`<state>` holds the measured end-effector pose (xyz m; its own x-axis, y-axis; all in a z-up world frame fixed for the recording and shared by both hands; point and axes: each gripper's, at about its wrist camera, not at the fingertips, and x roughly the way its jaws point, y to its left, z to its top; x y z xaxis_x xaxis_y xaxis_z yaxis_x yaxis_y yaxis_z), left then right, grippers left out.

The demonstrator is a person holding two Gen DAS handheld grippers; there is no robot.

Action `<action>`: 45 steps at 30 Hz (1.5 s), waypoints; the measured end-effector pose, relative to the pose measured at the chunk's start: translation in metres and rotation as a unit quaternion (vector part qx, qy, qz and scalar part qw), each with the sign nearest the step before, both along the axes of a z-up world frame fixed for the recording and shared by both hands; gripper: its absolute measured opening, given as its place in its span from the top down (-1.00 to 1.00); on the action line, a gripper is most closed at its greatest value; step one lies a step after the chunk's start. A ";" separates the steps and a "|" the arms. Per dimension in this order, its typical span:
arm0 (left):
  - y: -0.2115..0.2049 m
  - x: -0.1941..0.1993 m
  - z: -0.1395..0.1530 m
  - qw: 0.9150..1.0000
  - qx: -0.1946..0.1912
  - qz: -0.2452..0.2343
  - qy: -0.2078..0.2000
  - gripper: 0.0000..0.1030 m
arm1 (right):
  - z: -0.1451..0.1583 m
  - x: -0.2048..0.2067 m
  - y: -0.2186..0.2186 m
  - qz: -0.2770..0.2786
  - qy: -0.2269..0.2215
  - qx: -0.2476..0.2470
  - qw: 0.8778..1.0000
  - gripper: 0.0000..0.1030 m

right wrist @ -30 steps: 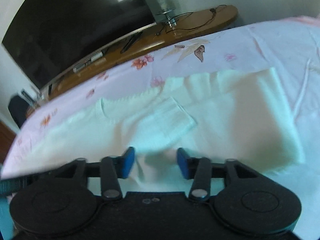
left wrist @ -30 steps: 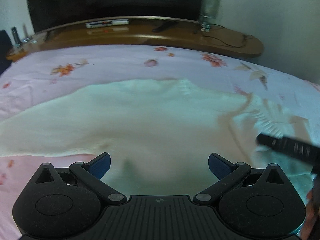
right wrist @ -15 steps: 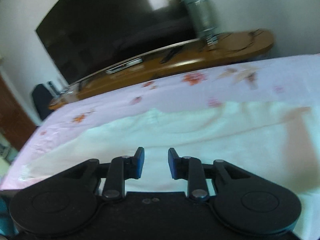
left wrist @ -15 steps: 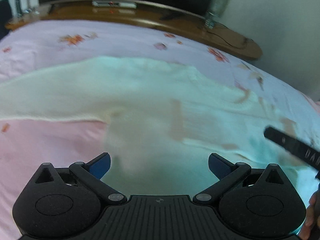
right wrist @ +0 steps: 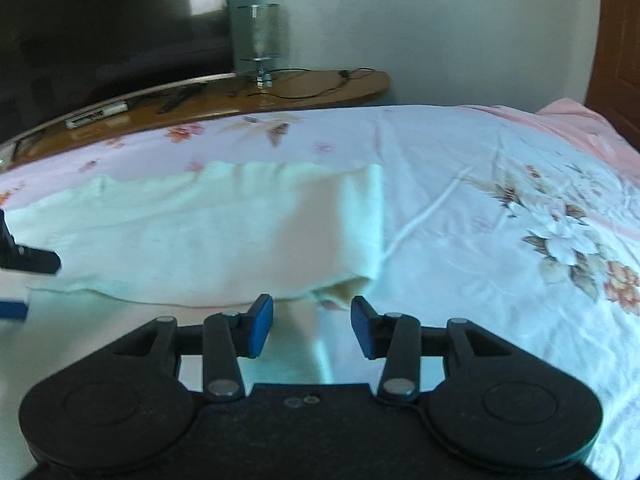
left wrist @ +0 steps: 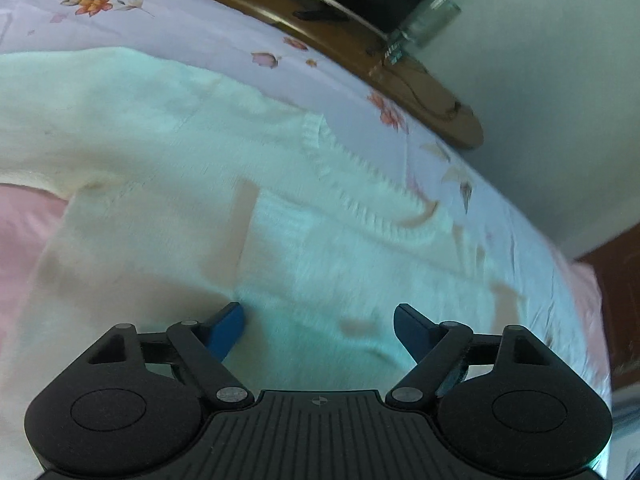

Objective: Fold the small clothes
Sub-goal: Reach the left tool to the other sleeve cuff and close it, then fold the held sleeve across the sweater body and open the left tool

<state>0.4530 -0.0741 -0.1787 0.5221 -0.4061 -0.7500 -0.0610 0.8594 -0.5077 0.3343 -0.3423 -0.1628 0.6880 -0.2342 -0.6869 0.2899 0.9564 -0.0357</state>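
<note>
A cream knit sweater (left wrist: pixel 168 160) lies spread on the floral bed sheet (left wrist: pixel 168 28). One sleeve is folded across its body, its ribbed cuff (left wrist: pixel 276 236) lying in the middle. My left gripper (left wrist: pixel 320 326) is open and empty, low over the folded sleeve. In the right wrist view the sweater (right wrist: pixel 192 232) shows with its right side folded to a straight edge. My right gripper (right wrist: pixel 312 326) is open and empty, just in front of the sweater's near right corner. The left gripper's tip (right wrist: pixel 28 260) shows at the left edge of that view.
A wooden TV bench (right wrist: pixel 280 92) runs behind the bed with a dark TV (right wrist: pixel 100 32), a glass stand (right wrist: pixel 260 40), cables and a remote on it. A pink quilt (right wrist: pixel 580 120) lies at the far right. A wooden door (right wrist: pixel 620 40) stands at the right.
The left gripper moved right over the folded sleeve and narrowed a little. The right gripper opened wider and drew back to the sweater's near right corner, leaving the sleeve lying folded.
</note>
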 end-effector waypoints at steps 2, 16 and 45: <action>-0.002 0.005 -0.001 1.000 -0.007 0.007 -0.006 -0.22 | -0.003 0.001 -0.003 -0.005 0.004 -0.004 1.000 0.11; 0.026 0.007 0.063 0.985 -0.045 0.051 -0.158 0.92 | -0.010 0.006 0.000 -0.010 0.008 -0.014 1.000 -0.04; 0.079 -0.031 0.038 0.987 0.090 0.066 -0.118 0.90 | 0.033 0.019 0.010 0.019 -0.053 0.011 0.998 0.68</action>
<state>0.4222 0.0048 -0.1404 0.7302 -0.1954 -0.6547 -0.0758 0.9292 -0.3618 0.3533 -0.3326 -0.1302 0.7651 -0.1919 -0.6147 0.2536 0.9672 0.0138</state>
